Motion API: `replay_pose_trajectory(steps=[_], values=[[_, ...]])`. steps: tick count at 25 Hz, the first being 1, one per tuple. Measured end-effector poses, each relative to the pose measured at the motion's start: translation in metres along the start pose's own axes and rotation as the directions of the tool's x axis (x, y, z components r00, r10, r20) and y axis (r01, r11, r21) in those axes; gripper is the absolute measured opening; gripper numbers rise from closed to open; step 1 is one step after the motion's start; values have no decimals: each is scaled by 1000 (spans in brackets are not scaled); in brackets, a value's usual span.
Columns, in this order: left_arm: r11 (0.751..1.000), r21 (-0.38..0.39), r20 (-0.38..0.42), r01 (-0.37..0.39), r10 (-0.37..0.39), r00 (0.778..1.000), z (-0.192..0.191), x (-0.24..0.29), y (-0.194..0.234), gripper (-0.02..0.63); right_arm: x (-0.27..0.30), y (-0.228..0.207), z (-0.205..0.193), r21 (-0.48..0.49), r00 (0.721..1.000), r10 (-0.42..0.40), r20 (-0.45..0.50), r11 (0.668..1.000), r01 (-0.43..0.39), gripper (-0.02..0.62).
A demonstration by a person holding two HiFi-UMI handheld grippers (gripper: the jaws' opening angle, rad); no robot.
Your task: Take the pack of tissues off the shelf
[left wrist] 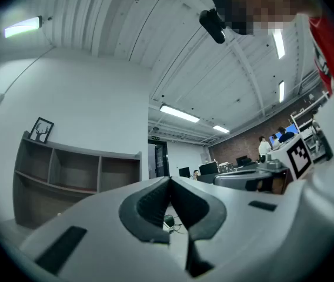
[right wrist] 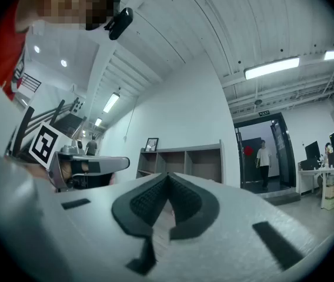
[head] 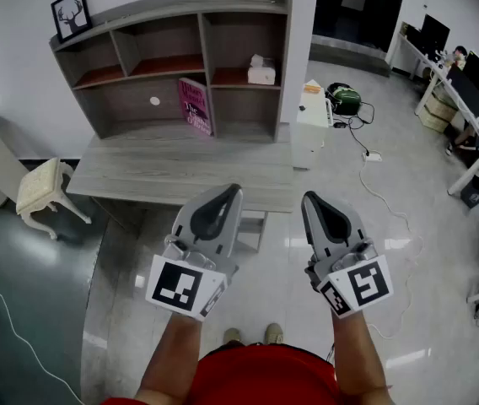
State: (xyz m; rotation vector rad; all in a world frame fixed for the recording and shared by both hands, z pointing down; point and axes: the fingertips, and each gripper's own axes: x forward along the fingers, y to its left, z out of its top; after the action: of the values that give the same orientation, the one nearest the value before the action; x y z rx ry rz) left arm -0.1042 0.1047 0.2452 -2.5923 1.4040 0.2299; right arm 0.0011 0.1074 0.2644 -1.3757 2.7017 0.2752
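A white pack of tissues (head: 261,71) lies in the right middle compartment of the grey shelf unit (head: 172,62) that stands on a desk. Both grippers hover well short of the desk, over the floor. My left gripper (head: 234,189) is shut with nothing between its jaws; in its own view the left gripper (left wrist: 169,181) tips meet. My right gripper (head: 309,197) is also shut and empty, and the right gripper (right wrist: 167,176) tips touch in its own view, with the shelf unit (right wrist: 184,163) far behind them.
A pink book (head: 195,105) leans in the lower shelf compartment and a framed deer picture (head: 71,13) stands on top. A cream stool (head: 44,188) sits left of the desk (head: 180,171). A white cabinet (head: 311,121), a cable and office desks lie to the right.
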Motion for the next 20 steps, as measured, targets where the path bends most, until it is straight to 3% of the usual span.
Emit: replay_pose_trajectory(steps=[12, 20], values=[[999, -30, -16, 24, -24, 1000, -3, -20, 25, 8, 16, 23, 1, -1, 1000, -21, 1, 1000, 21, 3], [999, -40, 21, 33, -32, 999, -2, -17, 50, 8, 31, 30, -4, -1, 998, -57, -6, 998, 57, 5]])
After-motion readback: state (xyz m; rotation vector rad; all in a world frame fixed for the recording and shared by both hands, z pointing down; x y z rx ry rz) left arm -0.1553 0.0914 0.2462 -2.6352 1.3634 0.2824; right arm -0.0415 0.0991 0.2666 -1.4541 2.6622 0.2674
